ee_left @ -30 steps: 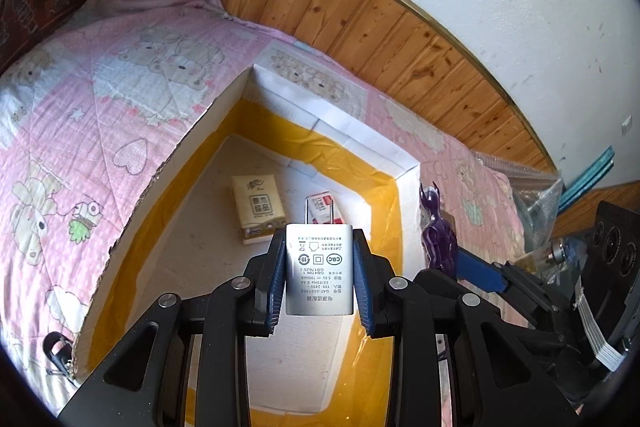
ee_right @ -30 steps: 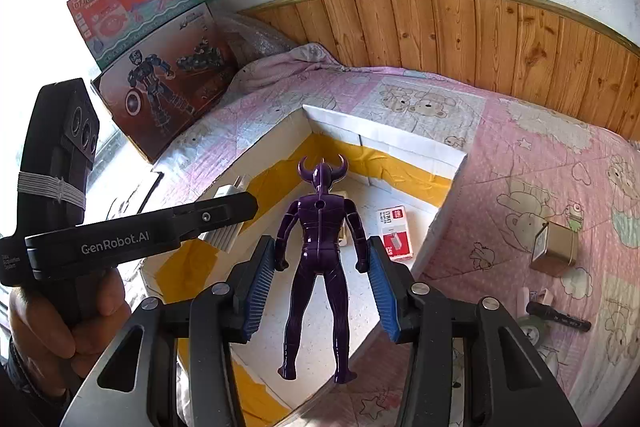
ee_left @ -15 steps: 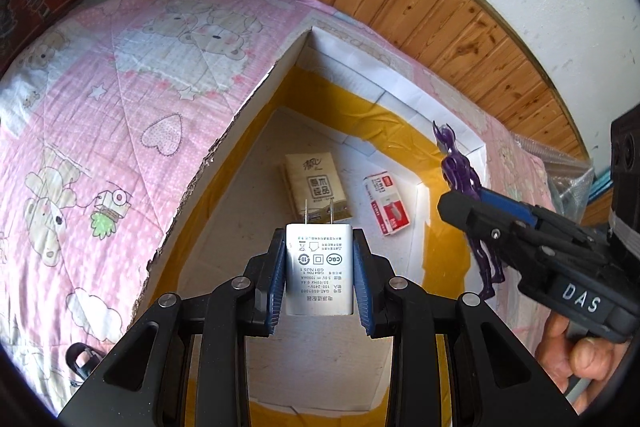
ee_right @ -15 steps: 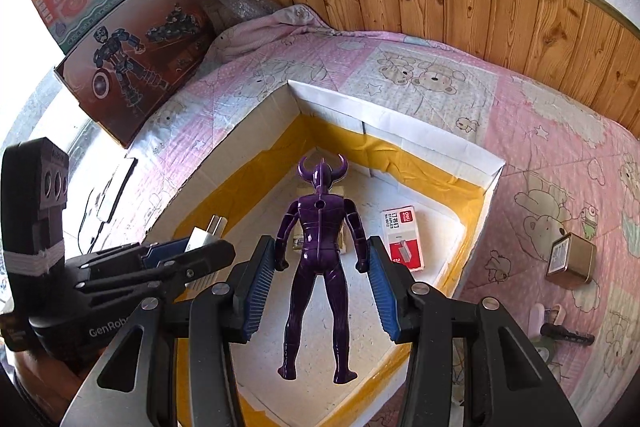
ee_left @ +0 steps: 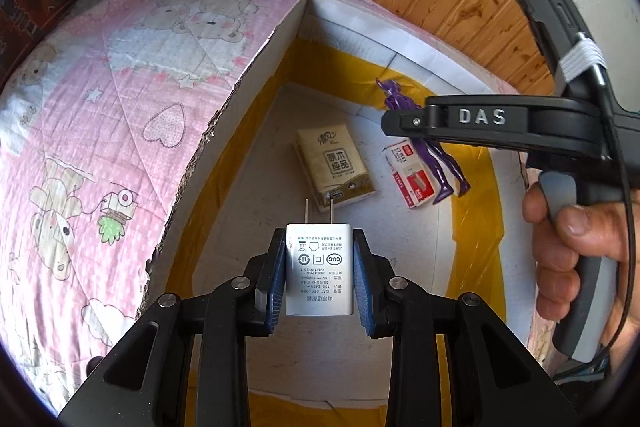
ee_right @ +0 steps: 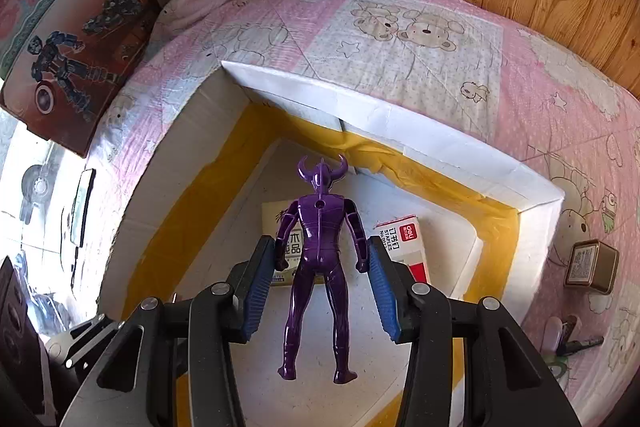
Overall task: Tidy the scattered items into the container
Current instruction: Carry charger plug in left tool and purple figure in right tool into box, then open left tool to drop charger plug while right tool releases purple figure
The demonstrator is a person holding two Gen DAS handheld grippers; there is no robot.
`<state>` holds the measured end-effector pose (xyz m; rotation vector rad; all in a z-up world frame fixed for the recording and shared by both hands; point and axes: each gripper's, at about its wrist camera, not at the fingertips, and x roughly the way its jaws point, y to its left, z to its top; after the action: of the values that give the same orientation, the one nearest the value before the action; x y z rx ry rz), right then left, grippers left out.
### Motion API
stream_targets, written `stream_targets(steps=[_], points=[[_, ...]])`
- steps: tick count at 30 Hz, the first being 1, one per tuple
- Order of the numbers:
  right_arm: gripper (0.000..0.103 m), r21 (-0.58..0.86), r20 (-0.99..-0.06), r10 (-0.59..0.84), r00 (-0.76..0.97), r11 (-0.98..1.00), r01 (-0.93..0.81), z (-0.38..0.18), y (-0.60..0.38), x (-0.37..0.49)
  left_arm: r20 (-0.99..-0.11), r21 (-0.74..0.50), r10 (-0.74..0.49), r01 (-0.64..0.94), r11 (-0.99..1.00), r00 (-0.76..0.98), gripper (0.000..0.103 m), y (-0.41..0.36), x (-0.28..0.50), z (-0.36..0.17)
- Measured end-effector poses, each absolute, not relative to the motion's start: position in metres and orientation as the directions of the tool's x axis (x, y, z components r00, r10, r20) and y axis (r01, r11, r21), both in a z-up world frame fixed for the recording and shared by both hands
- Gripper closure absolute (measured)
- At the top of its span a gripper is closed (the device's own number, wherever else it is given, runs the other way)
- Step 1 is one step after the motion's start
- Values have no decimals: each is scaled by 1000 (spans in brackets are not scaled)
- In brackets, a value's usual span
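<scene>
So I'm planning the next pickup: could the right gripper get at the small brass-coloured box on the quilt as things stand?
Probably not yet: the right gripper is shut on the purple horned figure. The small brass-coloured box itself lies uncovered on the pink quilt.

The purple figure [ee_left: 436, 163] is partly hidden in the left wrist view: the finger of the right gripper [ee_left: 404, 121] covers its torso, leaving only the horned head and the legs showing. In the right wrist view the figure covers the middle of the tissue pack [ee_right: 288, 239], and a blue pad hides one corner of the staple box [ee_right: 404, 239]. The charger [ee_left: 319, 269] hides the box floor behind it. Small items [ee_right: 572, 341] on the quilt [ee_right: 420, 39] are too distorted to identify. The toy boxes [ee_right: 60, 39] are cut off by the picture's edge.
</scene>
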<state>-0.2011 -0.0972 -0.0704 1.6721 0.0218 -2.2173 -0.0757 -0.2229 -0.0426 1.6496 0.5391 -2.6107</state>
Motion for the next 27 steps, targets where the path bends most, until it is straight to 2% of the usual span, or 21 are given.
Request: stream_targets(steps=[16,27], points=[[54,126,-973,-172,-154,-954,273,-111,-114,-227,-897,-269,170,199,-942,-407,71,-222,-81,-53],[54,175,-962,-221,-160,-950,258,-98,-104,-216,-895,-254,148,208,-944,-420,66,-223,-74,-42]])
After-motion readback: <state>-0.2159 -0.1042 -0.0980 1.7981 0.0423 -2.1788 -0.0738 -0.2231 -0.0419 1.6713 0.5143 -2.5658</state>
